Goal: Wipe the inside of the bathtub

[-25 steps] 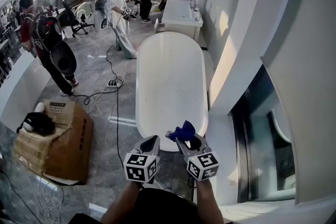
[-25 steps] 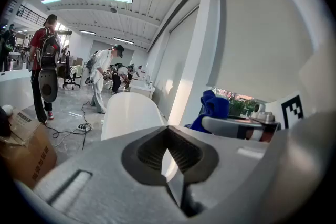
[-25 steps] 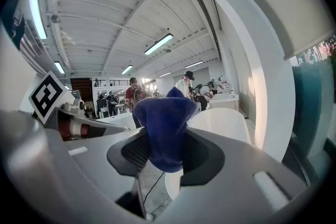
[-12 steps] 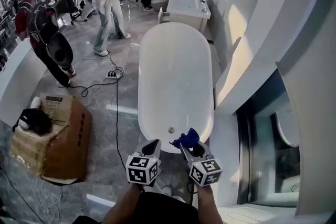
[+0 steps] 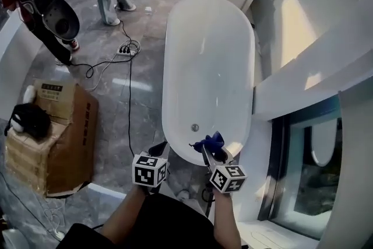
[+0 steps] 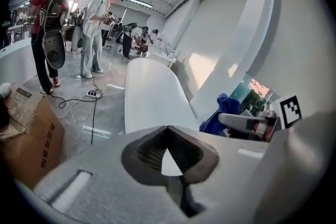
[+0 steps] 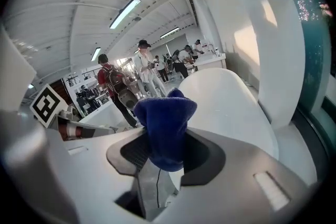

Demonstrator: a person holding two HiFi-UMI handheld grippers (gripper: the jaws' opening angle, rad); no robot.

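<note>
At the near end of the tub (image 5: 210, 55), the right gripper (image 5: 214, 153) has its fingers pinched shut on a blue cloth (image 5: 211, 141), held just over the rim; the basin lies ahead and below, its long axis running straight away from the person. Only the drain (image 5: 194, 127) shows inside, just beyond the cloth. The left gripper (image 5: 156, 154), fingers closed on nothing, hangs short of the rim, so the right is nearer

bright daylight washes the bathtub (image 5: 210, 61), sun patch on wall (image 5: 294, 26); fisheye corners black.
</note>
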